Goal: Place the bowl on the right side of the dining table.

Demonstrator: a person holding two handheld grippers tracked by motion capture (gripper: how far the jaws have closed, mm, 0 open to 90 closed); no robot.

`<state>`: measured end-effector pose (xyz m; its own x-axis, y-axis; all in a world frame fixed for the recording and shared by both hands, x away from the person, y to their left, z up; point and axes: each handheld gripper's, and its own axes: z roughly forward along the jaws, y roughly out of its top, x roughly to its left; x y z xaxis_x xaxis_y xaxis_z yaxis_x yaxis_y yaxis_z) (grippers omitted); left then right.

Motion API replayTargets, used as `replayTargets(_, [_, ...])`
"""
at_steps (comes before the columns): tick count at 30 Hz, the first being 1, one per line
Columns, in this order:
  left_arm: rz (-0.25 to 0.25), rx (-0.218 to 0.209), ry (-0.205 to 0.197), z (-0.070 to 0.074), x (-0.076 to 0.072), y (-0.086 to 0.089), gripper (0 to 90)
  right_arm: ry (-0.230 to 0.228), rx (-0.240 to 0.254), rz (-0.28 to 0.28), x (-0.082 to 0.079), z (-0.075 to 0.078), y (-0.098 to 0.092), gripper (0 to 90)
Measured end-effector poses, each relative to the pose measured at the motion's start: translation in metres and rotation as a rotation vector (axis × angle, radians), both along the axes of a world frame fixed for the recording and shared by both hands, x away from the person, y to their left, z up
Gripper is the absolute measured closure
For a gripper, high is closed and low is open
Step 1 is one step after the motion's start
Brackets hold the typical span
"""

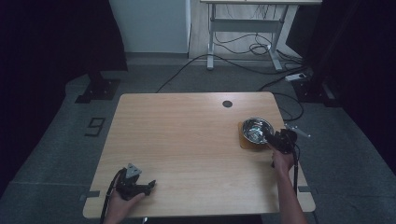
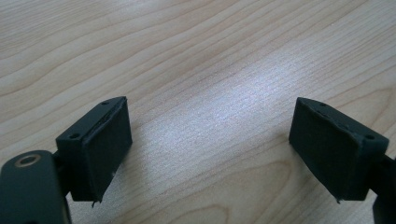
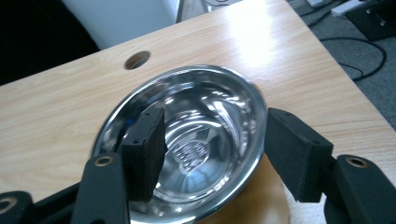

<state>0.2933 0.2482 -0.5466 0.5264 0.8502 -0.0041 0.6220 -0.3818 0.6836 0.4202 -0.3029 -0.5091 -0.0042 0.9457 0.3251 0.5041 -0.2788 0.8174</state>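
Steel bowl point(image 3: 196, 140): on round wooden mat point(image 1: 246, 141), far-right bench point(image 1: 187, 154). Right gripper point(image 3: 212, 149) nearest, jaws apart astride near rim, apparently not pressing it. Left gripper point(image 2: 210, 149) well apart, jaws wide, empty.

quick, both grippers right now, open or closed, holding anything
Left gripper: open, nothing between its jaws, over bare table.
Right gripper: open, jaws straddling the steel bowl's rim without pressing on it.

A dark figure "9" point(image 1: 96, 126) is marked on the grey floor point(image 1: 56, 154) left of the table
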Motion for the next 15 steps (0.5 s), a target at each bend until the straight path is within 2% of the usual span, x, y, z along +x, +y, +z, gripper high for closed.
replayTargets(5, [0.000, 0.000, 0.000, 0.000, 0.000, 0.000, 12.7, 0.009, -0.059, 0.064, -0.010, 0.008, 0.011, 36.7])
replayTargets(12, [-0.002, 0.000, 0.000, 0.000, 0.000, 0.000, 12.7, -0.007, -0.050, 0.143, -0.023, 0.017, 0.025, 36.7])
replayTargets(15, [-0.003, 0.000, 0.000, 0.000, 0.000, 0.000, 12.7, -0.009, -0.071, 0.188, -0.031, 0.019, 0.034, 36.7])
